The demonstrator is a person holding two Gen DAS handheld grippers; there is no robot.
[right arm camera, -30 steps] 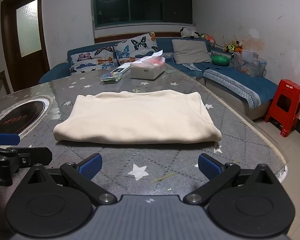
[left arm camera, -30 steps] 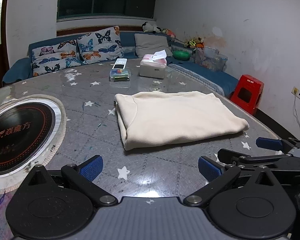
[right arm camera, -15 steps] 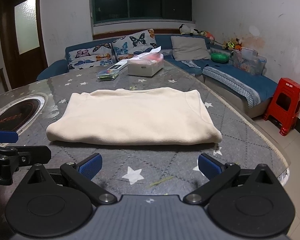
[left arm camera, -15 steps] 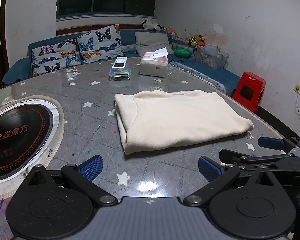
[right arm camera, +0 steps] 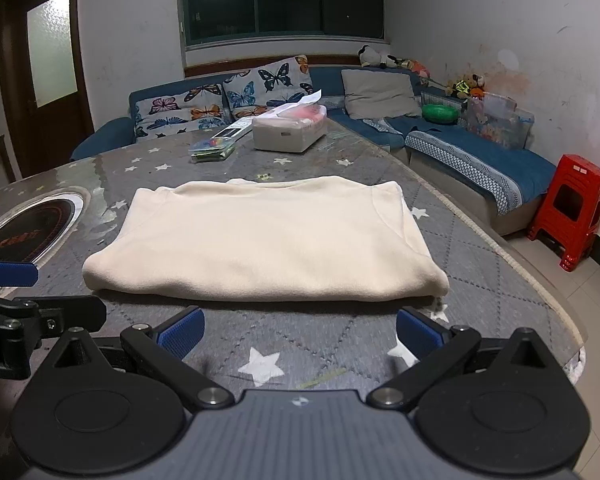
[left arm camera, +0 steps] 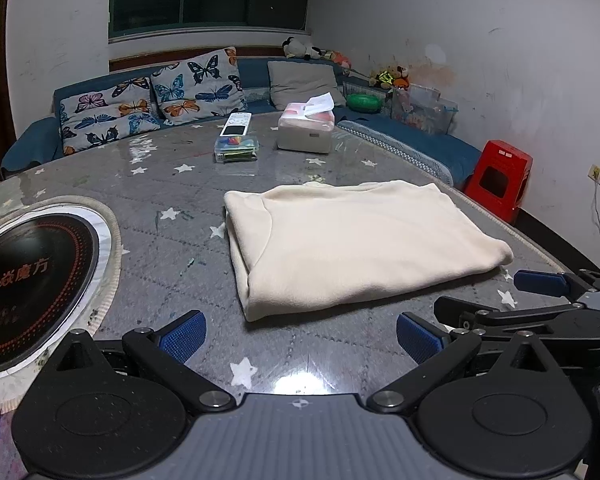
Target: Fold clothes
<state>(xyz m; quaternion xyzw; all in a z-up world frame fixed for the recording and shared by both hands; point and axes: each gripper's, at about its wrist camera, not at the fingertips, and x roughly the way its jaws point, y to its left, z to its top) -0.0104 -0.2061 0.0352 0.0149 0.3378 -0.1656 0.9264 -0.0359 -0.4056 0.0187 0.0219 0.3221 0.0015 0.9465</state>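
The cream garment (right arm camera: 268, 240) lies folded into a flat rectangle on the counter (right arm camera: 340, 332), near its right edge and a little back from the near edge, with its thick folded hem facing both cameras. Bare star-patterned counter runs along the whole near side of the fold. The right tongs (right arm camera: 300, 334) hover over that strip, fingers wide apart and holding nothing, blue pads (right arm camera: 180, 336) just short of the hem. The left tongs (left arm camera: 302, 338) sit beside them, also spread and empty, facing the garment's near left corner; the right tongs show at the right edge of the left view. Left of the garment is open counter up to a round black cooktop (left arm camera: 28, 276) set into the surface near the left edge, printed with an "M" logo and Chinese characters in orange. Toward the far edge, well apart from the garment, stand a tissue box (left arm camera: 306, 134), a clear plastic box (left arm camera: 236, 150) and a remote (left arm camera: 236, 125) leaning on it. Beyond the counter's right edge are a blue sofa (right arm camera: 480, 160) and a red stool (right arm camera: 568, 216) on the floor.
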